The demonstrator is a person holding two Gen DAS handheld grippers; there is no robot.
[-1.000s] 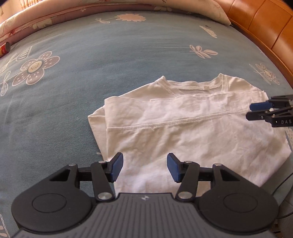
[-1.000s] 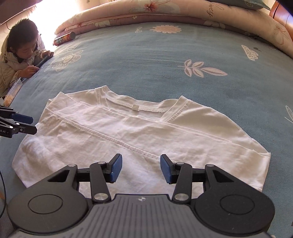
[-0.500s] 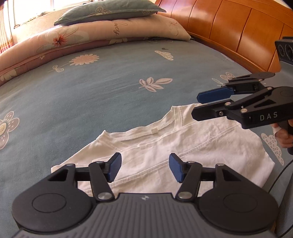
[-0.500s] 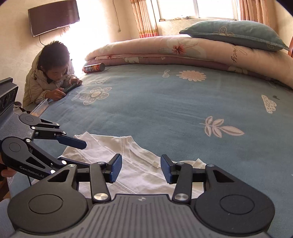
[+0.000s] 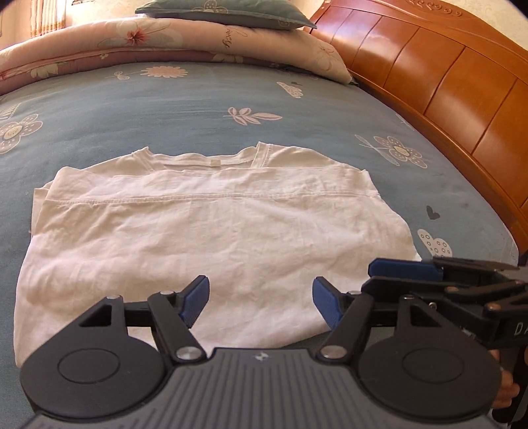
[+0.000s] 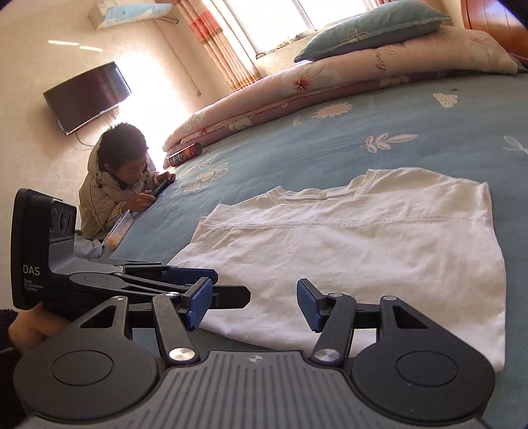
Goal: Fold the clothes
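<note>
Cotton, a white half-folded T-shirt (image 5: pixel 211 237), is lying crosswise on the blue flowered bed (image 5: pixel 184 99) just ahead of both empty, opening hand-held grippers, left hand-held gripper (image 5: pixel 260 302) nearer its left end, right hand-held gripper (image 6: pixel 252 305) its right.

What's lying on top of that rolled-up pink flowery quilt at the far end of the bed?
A blue-green pillow with a flower print rests on the quilt. Whatever sits behind the two is hidden from these views.
</note>
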